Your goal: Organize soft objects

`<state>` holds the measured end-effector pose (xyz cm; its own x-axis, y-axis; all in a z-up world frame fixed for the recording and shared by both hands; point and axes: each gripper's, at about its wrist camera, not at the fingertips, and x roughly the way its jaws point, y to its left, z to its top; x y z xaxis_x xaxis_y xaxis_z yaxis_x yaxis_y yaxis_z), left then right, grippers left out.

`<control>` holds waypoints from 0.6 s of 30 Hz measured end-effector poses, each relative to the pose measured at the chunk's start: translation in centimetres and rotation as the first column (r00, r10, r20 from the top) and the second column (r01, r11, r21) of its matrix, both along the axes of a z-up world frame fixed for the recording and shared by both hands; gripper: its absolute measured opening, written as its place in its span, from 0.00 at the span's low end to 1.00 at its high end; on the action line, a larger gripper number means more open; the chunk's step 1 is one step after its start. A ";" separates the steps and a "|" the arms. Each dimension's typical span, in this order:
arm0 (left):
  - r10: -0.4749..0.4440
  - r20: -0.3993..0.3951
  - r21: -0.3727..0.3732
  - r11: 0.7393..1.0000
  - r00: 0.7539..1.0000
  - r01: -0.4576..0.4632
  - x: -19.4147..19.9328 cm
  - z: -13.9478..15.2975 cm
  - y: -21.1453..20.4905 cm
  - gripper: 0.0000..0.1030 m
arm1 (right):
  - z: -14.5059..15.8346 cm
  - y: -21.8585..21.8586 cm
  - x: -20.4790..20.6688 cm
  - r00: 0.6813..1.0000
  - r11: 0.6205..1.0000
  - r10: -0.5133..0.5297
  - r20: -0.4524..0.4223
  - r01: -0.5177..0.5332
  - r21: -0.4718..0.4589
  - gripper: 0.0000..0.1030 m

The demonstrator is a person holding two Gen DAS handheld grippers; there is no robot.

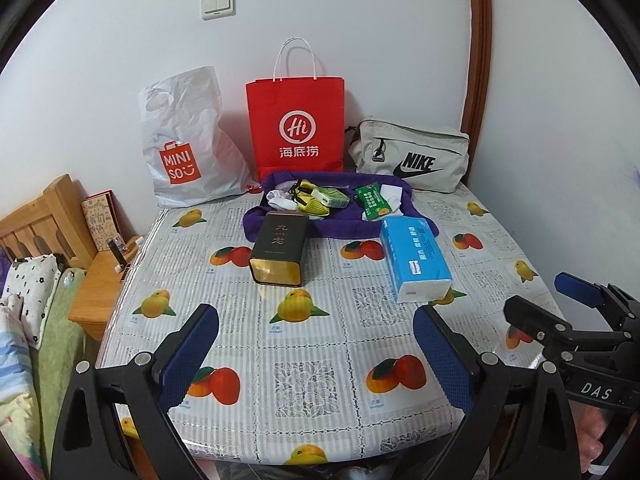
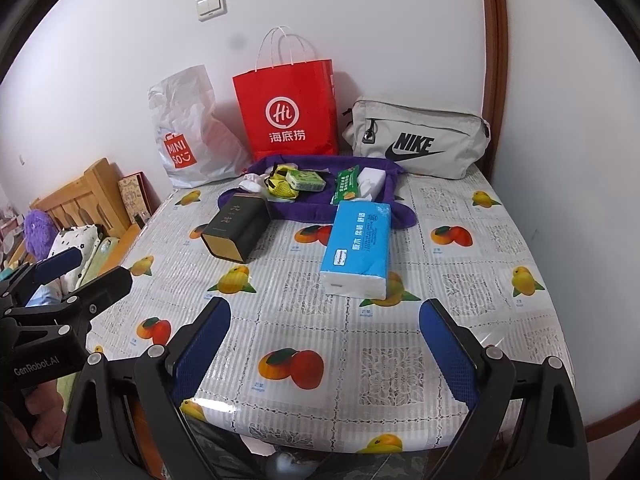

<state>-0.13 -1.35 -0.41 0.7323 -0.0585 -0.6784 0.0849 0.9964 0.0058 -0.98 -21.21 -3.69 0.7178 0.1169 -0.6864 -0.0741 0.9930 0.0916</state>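
Note:
A purple cloth (image 1: 344, 232) (image 2: 312, 210) lies at the back of the fruit-print table (image 1: 304, 380). On it sit white socks (image 1: 278, 200), a yellow-green mesh piece (image 1: 312, 200) and a green tissue packet (image 1: 370, 200). A blue tissue pack (image 1: 414, 256) (image 2: 358, 244) and a dark tin (image 1: 280, 250) (image 2: 236, 226) lie at the cloth's front edge. My left gripper (image 1: 316, 344) (image 2: 84, 274) hovers open over the near table edge, holding nothing. My right gripper (image 2: 326, 340) (image 1: 548, 300) is beside it to the right, also open with nothing between its fingers.
Against the wall stand a white Miniso plastic bag (image 1: 184, 148), a red paper bag (image 1: 296, 124) and a grey Nike pouch (image 1: 412, 152). Left of the table are a wooden nightstand (image 1: 104, 280), a headboard (image 1: 44, 224) and bedding (image 1: 32, 292). A wooden door frame (image 1: 478, 40) rises at the right.

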 end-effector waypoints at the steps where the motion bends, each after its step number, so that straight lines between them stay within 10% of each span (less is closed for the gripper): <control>1: 0.002 -0.002 -0.001 1.000 1.000 -0.002 0.1 -0.1 0.1 0.96 | 0.0 0.0 0.0 1.000 1.000 -0.001 0.000 0.001 0.000 0.92; 18: 0.000 -0.007 -0.004 1.000 1.000 0.000 0.1 -0.1 0.3 0.96 | 0.0 -0.4 0.0 1.000 1.000 -0.005 -0.003 0.005 -0.001 0.92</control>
